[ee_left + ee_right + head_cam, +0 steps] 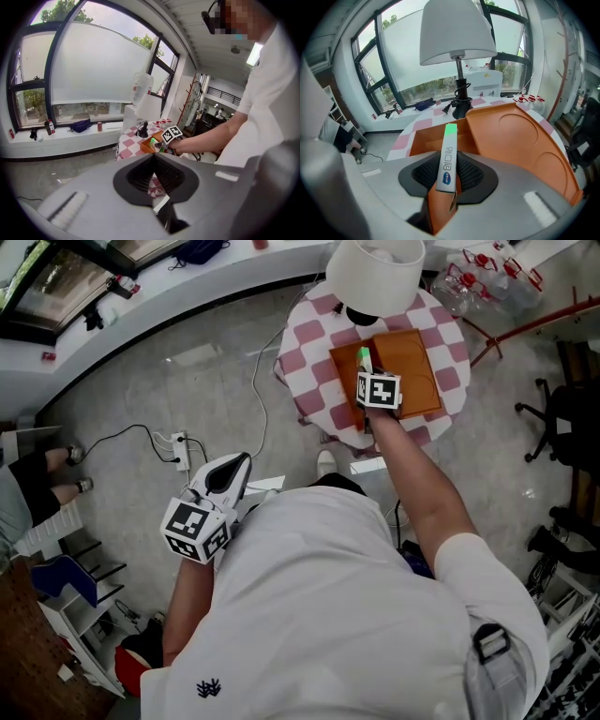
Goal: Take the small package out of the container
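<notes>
The small package (448,157), a narrow white box with a green end, stands clamped between the pads of my right gripper (449,172), which is shut on it. It is just above the open compartment of the orange container (425,140), whose wide lid (520,136) lies flat to the right. From the head view, the right gripper (367,371) is over the left part of the container (412,367), with the package's green tip (364,359) showing. My left gripper (234,472) hangs low by the person's side, away from the table, jaws together and holding nothing.
The container sits on a round table with a pink-and-white checked cloth (307,357). A white-shaded lamp (375,273) stands on the table just behind the container. A power strip with cables (180,451) lies on the floor. Bottles (478,277) and a black chair (562,418) are at the right.
</notes>
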Motion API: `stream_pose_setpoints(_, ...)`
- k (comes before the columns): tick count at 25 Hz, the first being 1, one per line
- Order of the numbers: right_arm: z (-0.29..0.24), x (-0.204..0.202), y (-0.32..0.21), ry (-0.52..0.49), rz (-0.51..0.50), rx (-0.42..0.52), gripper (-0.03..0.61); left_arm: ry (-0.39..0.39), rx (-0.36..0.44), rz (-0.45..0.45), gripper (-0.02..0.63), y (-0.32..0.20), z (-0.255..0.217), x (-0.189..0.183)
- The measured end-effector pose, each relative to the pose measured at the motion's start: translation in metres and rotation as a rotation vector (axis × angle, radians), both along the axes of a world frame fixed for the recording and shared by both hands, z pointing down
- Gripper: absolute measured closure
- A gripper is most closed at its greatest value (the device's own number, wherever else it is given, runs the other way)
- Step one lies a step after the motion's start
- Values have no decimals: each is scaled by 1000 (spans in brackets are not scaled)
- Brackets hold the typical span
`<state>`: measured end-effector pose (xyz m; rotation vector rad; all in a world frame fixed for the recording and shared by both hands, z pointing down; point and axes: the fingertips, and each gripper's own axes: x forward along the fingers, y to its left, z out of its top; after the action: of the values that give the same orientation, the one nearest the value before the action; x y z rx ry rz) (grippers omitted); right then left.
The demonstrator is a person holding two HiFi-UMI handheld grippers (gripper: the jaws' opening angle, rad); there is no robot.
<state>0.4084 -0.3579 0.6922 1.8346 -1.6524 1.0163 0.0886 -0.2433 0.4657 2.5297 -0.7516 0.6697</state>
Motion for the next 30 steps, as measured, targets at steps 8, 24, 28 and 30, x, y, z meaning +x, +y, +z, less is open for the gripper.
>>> stream_pose_setpoints(8, -17, 3, 6, 25, 18, 25, 485, 23, 12, 21, 558, 0, -3, -19)
stream_pose_setpoints(24, -109, -56, 61, 76, -83, 109, 486, 99, 21, 129, 558, 24, -6, -77)
stream_pose_setpoints(28, -138, -90, 86, 83, -131, 127, 486, 101, 20, 146, 558, 33, -2, -99)
stream_pose_setpoints(30, -151, -109, 100, 90, -158, 135, 486, 108, 19, 153, 558, 39, -2, -110)
